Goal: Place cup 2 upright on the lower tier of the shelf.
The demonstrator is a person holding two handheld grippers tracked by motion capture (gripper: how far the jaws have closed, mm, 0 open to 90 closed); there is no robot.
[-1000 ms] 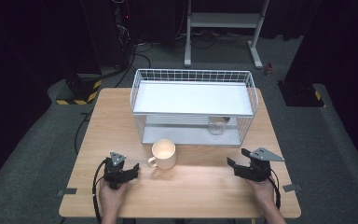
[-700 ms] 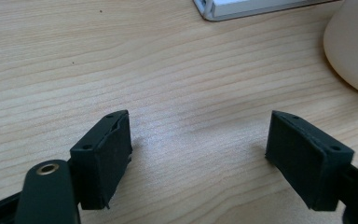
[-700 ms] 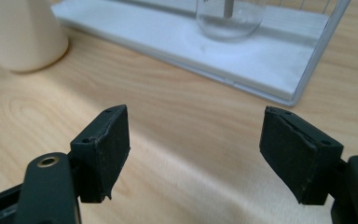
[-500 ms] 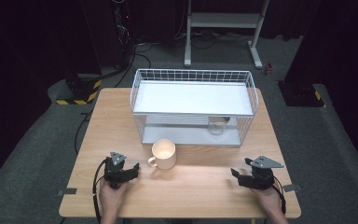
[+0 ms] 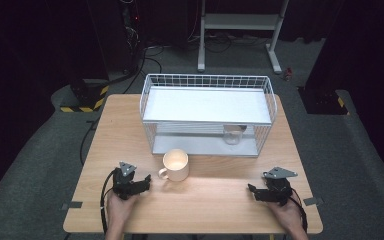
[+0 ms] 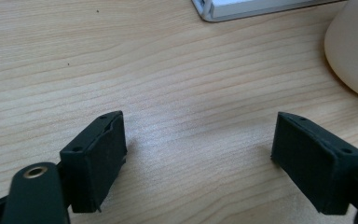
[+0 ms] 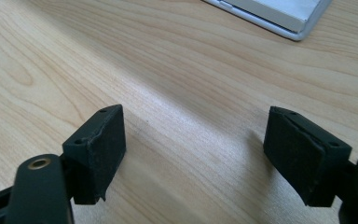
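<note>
A cream ceramic mug (image 5: 175, 165) stands upright on the wooden table (image 5: 215, 200), just in front of the white wire basket (image 5: 207, 114), handle turned toward the left gripper (image 5: 130, 182). It looks empty, stiff, glazed and fairly slick, light enough for one gripper but liable to chip or break if dropped. The handle loop or the rim wall is the surest place to pinch; the round body would likely slide between flat pads.

Inside the wire basket, near its right front corner, sits what seems to be a small clear glass (image 5: 233, 135), though the mesh blurs it.

The left gripper rests just left of the mug, jaws spread wide and holding nothing. The right gripper (image 5: 272, 190) lies well to the mug's right, jaws equally wide and empty over bare wood.
</note>
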